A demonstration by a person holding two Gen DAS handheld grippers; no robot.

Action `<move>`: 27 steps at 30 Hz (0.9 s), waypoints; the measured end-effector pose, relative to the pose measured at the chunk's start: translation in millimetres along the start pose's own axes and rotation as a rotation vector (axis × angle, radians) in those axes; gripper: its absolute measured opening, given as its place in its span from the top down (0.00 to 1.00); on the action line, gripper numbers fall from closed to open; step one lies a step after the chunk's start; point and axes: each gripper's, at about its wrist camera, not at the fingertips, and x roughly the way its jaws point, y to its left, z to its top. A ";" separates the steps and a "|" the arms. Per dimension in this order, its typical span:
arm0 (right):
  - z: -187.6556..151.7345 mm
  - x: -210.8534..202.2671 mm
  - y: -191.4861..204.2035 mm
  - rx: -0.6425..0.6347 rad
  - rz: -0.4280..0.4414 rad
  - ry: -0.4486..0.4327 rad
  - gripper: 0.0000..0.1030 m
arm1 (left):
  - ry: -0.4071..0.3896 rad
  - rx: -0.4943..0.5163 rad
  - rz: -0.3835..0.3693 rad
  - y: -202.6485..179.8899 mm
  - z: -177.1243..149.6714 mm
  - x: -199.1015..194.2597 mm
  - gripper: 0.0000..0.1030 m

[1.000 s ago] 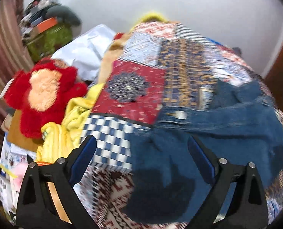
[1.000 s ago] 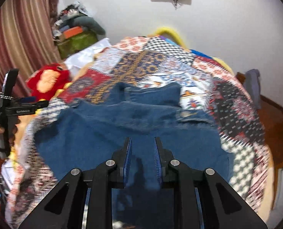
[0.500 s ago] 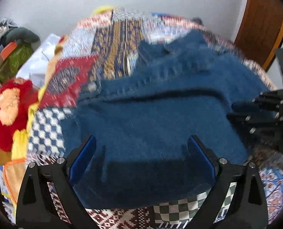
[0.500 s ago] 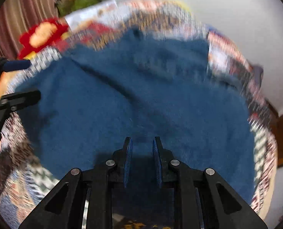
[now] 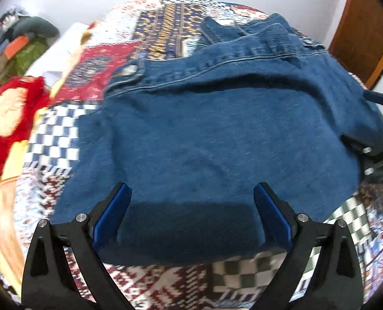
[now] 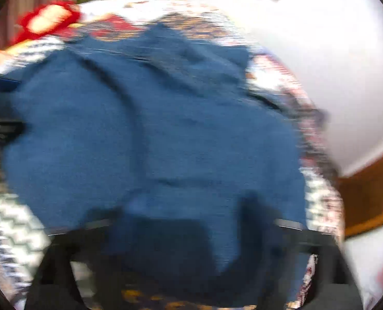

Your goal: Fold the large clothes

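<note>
A bed under a patchwork quilt of checked and patterned squares (image 5: 62,142) carries the blue denim jacket (image 5: 217,134), spread flat, collar at the far side. The left tongs (image 5: 191,219) stand wide over its near hem, gripping nothing. The right tongs (image 6: 191,232), blurred, have just sprung wide, denim lying loose between them.

Both wrist views look steeply down, close over one denim jacket (image 5: 217,134).
</note>
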 end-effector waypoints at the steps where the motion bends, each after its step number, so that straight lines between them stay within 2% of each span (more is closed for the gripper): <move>1: -4.0 -0.6 -7.7 0.023 0.039 -0.001 0.00 | 0.000 0.002 0.005 2.2 -1.9 -0.6 0.05; 5: -18.7 1.7 -43.0 0.172 0.160 0.056 0.00 | 0.003 -0.029 0.029 17.0 -11.2 -6.7 0.05; 9: -40.2 -1.7 -73.7 0.254 0.162 0.075 0.00 | 0.009 -0.100 0.068 41.0 -20.4 -11.5 0.05; 13: -57.7 -9.3 -98.1 0.311 0.132 0.080 0.00 | 0.010 -0.187 0.017 57.9 -33.9 -18.3 0.02; 14: -61.9 -10.9 -104.3 0.334 0.146 0.081 0.00 | 0.012 -0.194 0.013 58.9 -37.5 -20.1 0.02; 16: -69.9 -10.8 -116.8 0.418 0.235 0.099 0.00 | 0.013 -0.193 0.024 55.9 -44.8 -24.4 0.02; 18: -76.9 -11.1 -124.2 0.480 0.223 0.121 0.00 | 0.010 -0.198 0.033 53.8 -50.0 -28.0 0.02; 21: -84.8 -19.8 -134.4 0.517 0.201 0.109 0.00 | 0.015 -0.228 0.045 56.5 -55.0 -33.4 0.02; 24: -84.2 -33.0 -135.6 0.507 0.180 0.087 0.00 | 0.004 -0.256 0.103 64.3 -60.4 -44.0 0.02; 27: -74.7 -52.6 -130.6 0.476 0.167 0.028 0.00 | -0.024 -0.301 0.139 78.2 -65.5 -60.9 0.02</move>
